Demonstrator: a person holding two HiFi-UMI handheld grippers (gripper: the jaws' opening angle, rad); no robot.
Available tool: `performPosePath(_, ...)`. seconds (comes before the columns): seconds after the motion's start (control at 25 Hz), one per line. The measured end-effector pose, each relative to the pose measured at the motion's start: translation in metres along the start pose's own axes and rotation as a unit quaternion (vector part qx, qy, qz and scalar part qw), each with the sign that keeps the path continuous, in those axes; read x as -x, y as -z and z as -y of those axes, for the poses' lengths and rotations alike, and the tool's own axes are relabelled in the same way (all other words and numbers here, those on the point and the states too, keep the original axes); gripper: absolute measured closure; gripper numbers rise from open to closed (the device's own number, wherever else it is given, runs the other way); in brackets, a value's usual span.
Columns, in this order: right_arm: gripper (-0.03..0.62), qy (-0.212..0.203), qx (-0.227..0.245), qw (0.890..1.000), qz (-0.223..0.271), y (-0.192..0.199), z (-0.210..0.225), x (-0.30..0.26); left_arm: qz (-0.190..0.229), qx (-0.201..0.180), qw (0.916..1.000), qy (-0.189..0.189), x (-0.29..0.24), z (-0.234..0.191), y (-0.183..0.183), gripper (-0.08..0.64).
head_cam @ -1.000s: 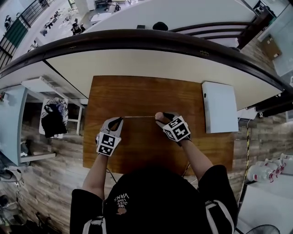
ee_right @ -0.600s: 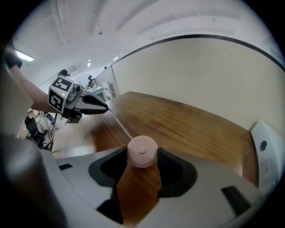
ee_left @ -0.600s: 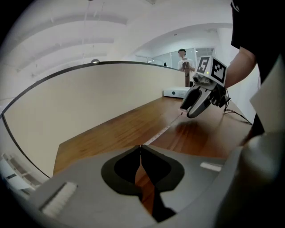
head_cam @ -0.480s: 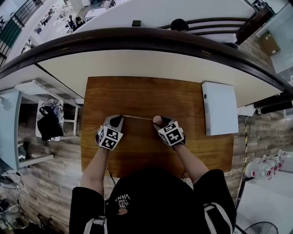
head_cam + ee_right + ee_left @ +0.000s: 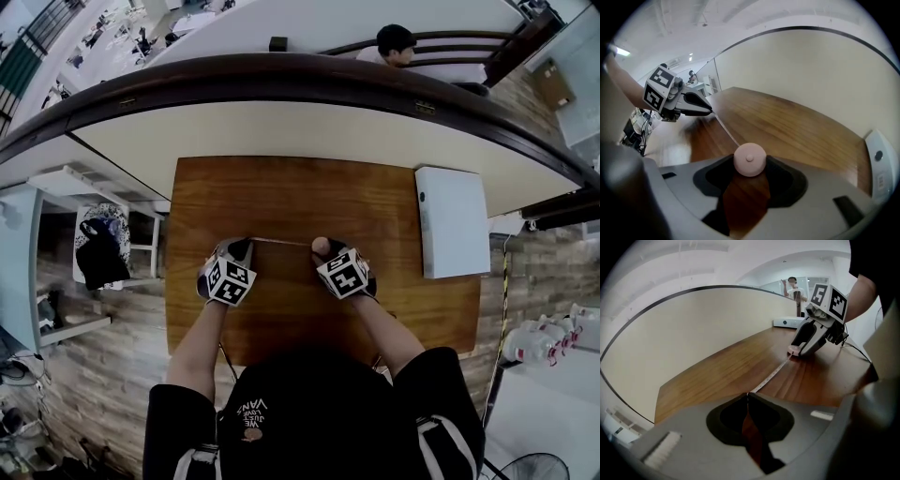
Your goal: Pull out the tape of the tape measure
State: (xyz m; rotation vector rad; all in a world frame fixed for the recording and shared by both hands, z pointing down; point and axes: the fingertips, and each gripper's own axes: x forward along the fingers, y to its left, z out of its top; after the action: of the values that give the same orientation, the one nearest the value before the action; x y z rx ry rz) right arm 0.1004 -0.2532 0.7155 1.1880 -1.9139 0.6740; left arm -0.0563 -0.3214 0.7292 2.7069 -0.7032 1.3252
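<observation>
A small round pink tape measure (image 5: 750, 160) sits between the jaws of my right gripper (image 5: 750, 165), which is shut on it. Its thin pale tape (image 5: 281, 242) runs stretched out to the left, just above the wooden table (image 5: 281, 187). My left gripper (image 5: 747, 394) is shut on the tape's end, with its jaws together. In the head view the left gripper (image 5: 242, 247) and the right gripper (image 5: 323, 249) hang side by side over the table's middle. The left gripper view shows the tape (image 5: 771, 377) leading to the tape measure (image 5: 793, 350).
A flat white box (image 5: 452, 221) lies at the table's right edge. Behind the table runs a curved pale wall with a dark rail (image 5: 281, 80). A cable (image 5: 855, 350) trails off the table's near side.
Both grippers have sunk lower toward the table and drawn slightly nearer to the person. The tape stays stretched between them. The grips are unchanged.
</observation>
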Motion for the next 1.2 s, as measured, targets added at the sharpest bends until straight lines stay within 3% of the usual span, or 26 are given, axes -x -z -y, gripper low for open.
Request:
performPosePath(0.28,0.373,0.005,-0.002,1.000,0.001,0.000,0.000,0.000,-0.023,0.011,0.9997,0.003,-0.003,0.002,0.007,0.541)
performPosePath(0.64,0.359,0.025,-0.020,0.999,0.021,-0.001,0.011,0.007,-0.023,0.031,0.9992,-0.006,-0.001,-0.003,0.009,0.519)
performPosePath(0.76,0.353,0.027,-0.045,0.998,0.027,0.001,0.011,0.015,-0.021,0.053,0.9983,-0.013,0.004,-0.006,0.011,0.453)
performPosePath(1.2,0.350,0.039,-0.088,0.992,0.079,-0.003,0.011,0.052,0.015,0.093,0.9943,-0.050,0.042,-0.005,0.009,0.439)
